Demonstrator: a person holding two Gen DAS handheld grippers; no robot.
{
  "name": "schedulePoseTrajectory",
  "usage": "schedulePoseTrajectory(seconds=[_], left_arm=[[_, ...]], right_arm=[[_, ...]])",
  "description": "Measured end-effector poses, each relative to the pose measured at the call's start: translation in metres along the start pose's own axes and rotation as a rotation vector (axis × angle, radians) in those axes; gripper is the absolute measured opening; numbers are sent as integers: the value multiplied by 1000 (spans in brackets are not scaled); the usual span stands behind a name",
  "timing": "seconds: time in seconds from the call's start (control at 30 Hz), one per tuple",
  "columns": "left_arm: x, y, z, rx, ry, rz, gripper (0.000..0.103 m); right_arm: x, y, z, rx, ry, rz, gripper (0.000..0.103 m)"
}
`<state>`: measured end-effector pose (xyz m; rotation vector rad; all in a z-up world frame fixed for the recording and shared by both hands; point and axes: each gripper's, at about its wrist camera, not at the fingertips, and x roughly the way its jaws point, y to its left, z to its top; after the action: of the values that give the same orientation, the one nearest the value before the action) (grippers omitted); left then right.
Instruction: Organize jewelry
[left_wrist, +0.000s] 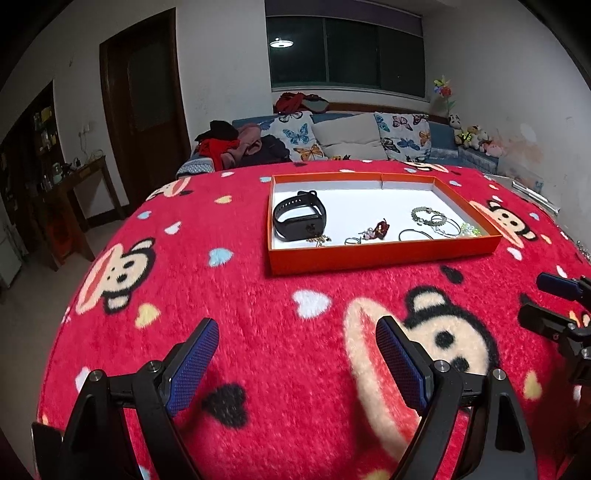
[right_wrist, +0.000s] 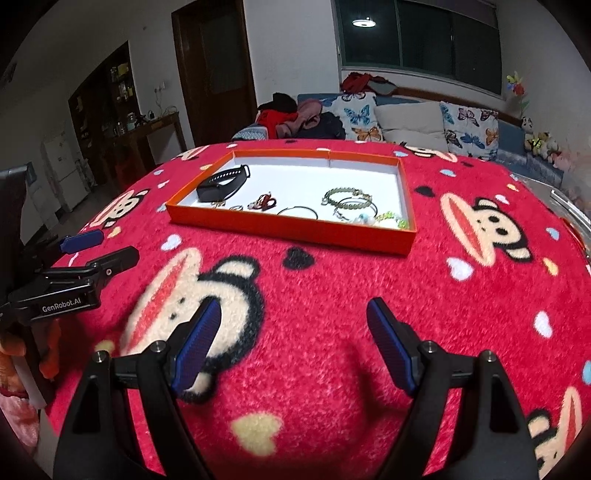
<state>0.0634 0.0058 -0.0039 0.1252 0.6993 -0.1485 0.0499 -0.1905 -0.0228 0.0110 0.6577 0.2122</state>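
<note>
Your left gripper (left_wrist: 295, 332) hangs over the red fleece blanket with cartoon monkey faces (left_wrist: 221, 295), its blue-padded fingers (left_wrist: 192, 365) spread wide with nothing between them, and your right gripper (right_wrist: 293, 314) is just as released and empty. Every piece of jewelry you can see already lies well ahead of both sets of fingertips, inside the shallow orange cardboard tray with a white floor (left_wrist: 369, 258). Reading that tray from left to right: a black rubber smartwatch band (left_wrist: 299, 219), a small gold-coloured chain (left_wrist: 318, 240) touching its near side, a small ring (left_wrist: 352, 240), a dark red charm (left_wrist: 380, 227), thin metal hoop bangles (left_wrist: 415, 234), a green bead bracelet (left_wrist: 428, 216) and a light green and clear bead cluster (left_wrist: 469, 230) at the right wall. I see no loose pieces on the blanket near your fingers, so gathering looks done; what seems left, if anything, is untangling the overlapping bracelets on the right.
</note>
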Motion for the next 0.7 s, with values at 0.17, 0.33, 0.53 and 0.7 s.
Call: schedulePoseTrajectory(seconds=[0.17,0.33,0.53,0.7], left_arm=[[1,3,4,4,-42,3,93],[5,9,3,-28,-44,-2,93],[4,9,1,-29,-50,12,93],[-1,3,0,-7,-69,11,95]], right_arm=[[4,-6,3,12,-5,-6,82],[6,-5,3,7,-5,-20,82],[7,-8,2,21,-4,-31,82],[5,-16,1,64,-12,-42,82]])
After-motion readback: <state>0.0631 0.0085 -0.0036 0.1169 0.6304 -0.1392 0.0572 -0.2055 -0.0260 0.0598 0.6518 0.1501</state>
